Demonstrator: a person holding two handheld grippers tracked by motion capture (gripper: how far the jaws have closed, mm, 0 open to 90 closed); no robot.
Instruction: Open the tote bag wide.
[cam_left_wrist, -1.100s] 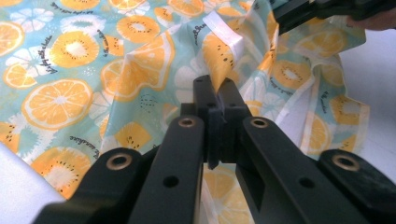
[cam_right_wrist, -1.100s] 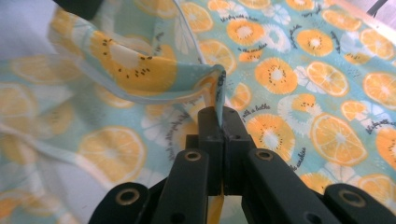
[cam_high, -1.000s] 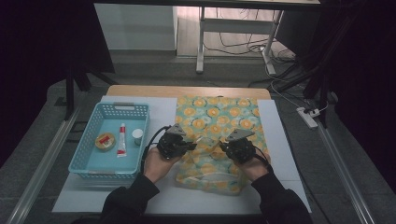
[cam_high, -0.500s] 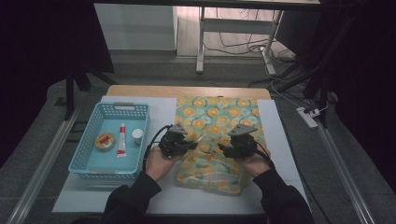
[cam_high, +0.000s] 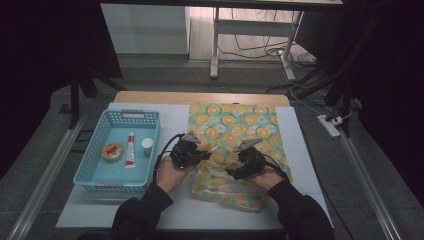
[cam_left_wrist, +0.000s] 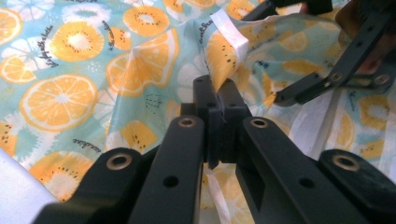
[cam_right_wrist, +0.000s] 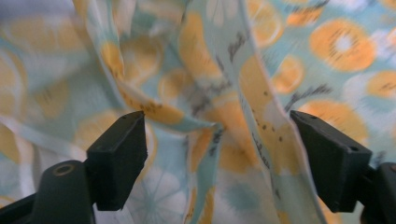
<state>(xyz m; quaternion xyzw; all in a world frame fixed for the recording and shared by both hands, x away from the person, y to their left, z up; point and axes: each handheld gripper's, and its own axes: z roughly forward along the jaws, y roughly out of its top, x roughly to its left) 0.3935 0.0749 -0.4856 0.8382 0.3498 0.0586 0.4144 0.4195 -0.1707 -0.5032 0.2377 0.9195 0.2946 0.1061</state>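
On the white table top, toward its right half, lies the cloth, printed with orange slices and kiwi halves on a pale blue ground. Its far part lies flat, while the near part is gathered up in loose folds between the two hands. At the middle of those folds the left gripper has its jaws pressed tight together on a raised fold of the cloth; in the left gripper view the white hemmed edge of that fold stands up right above the closed black jaws. Just beside it, on the other side of the bunched fabric, the right gripper has its jaws standing wide apart, having just been opening; in the right gripper view a ridge of cloth runs between the two pads, and the blurred picture does not let me tell whether either pad touches it. The right gripper's open jaws also show in the left gripper view, at the upper right, close over the same folds. Each gripper is held in a hand with a dark sleeve coming in from the near edge of the table. Well to the left stands a blue basket holding a white tube with a red end, a small white jar and a round yellow and red tin
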